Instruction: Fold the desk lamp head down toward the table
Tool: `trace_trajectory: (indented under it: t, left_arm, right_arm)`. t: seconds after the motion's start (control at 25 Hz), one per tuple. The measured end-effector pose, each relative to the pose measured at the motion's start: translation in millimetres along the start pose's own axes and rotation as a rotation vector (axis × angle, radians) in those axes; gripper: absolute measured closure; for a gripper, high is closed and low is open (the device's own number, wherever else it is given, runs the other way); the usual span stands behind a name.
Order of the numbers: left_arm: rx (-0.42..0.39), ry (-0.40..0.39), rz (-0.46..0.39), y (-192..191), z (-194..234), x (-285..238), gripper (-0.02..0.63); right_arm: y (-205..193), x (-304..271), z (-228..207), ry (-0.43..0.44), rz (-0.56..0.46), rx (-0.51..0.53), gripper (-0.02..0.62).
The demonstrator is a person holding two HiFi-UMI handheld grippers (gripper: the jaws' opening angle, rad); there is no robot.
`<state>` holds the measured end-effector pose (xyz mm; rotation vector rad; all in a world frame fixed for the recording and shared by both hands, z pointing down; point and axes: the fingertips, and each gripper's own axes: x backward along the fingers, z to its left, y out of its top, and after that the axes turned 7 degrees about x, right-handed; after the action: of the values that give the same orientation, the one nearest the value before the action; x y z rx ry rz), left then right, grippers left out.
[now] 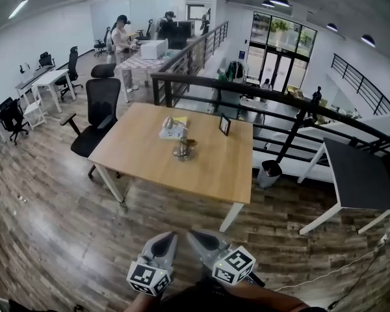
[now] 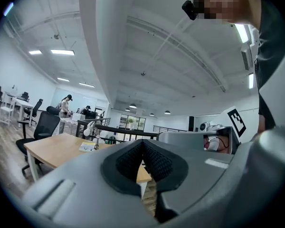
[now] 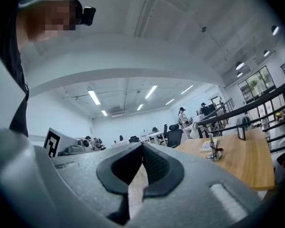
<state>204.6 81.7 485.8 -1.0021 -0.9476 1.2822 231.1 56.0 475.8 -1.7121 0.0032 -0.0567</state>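
Both grippers sit low at 6 o'clock in the head view, side by side. The left gripper (image 1: 166, 239) has its fingers pressed together with nothing between them, and so does the right gripper (image 1: 198, 237). The desk lamp (image 1: 181, 140) stands near the middle of the wooden table (image 1: 143, 164), at 12 o'clock from the grippers and well apart from them. Its head is raised above its base. A small black frame (image 1: 225, 124) stands at the lamp's 2 o'clock, and an office chair (image 1: 99, 112) is at the table's 9 o'clock.

No words, brands or numbers can be read anywhere; only black-and-white square markers (image 1: 148, 278) are shown on the cubes (image 1: 234, 265).
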Motion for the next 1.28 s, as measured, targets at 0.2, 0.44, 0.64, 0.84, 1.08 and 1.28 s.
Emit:
trace_trajectory:
  t: [0.2, 0.44, 0.64, 0.84, 1.08, 1.28]
  left_arm:
    - [-0.010, 0.016, -0.019, 14.3, 2.1, -60.0, 0.604]
    - [-0.027, 0.043, -0.020, 13.0, 11.2, -103.6, 0.604]
    - [-0.014, 0.068, -0.020, 16.7, 32.5, -123.5, 0.604]
    - [-0.004, 0.052, -0.018, 20.1, 64.0, -147.7, 0.604]
    - [-0.004, -0.001, -0.012, 38.8, 111.7, -175.3, 0.604]
    - [-0.009, -0.059, 0.010, 58.7, 164.7, -192.0, 0.604]
  right_arm:
    - [20.5, -11.5, -58.7, 0.031, 0.000, 0.005, 0.594]
    - [21.4, -20.5, -102.2, 0.054, 0.016, -0.020, 0.594]
    - [14.6, -37.7, -128.5, 0.059, 0.040, -0.054, 0.594]
    - [13.2, -69.9, -150.1, 0.043, 0.038, -0.050, 0.594]
    - [12.7, -120.6, -175.6, -0.008, 0.038, -0.039, 0.594]
    - [16.5, -177.7, -191.7, -0.064, 0.025, -0.042, 0.594]
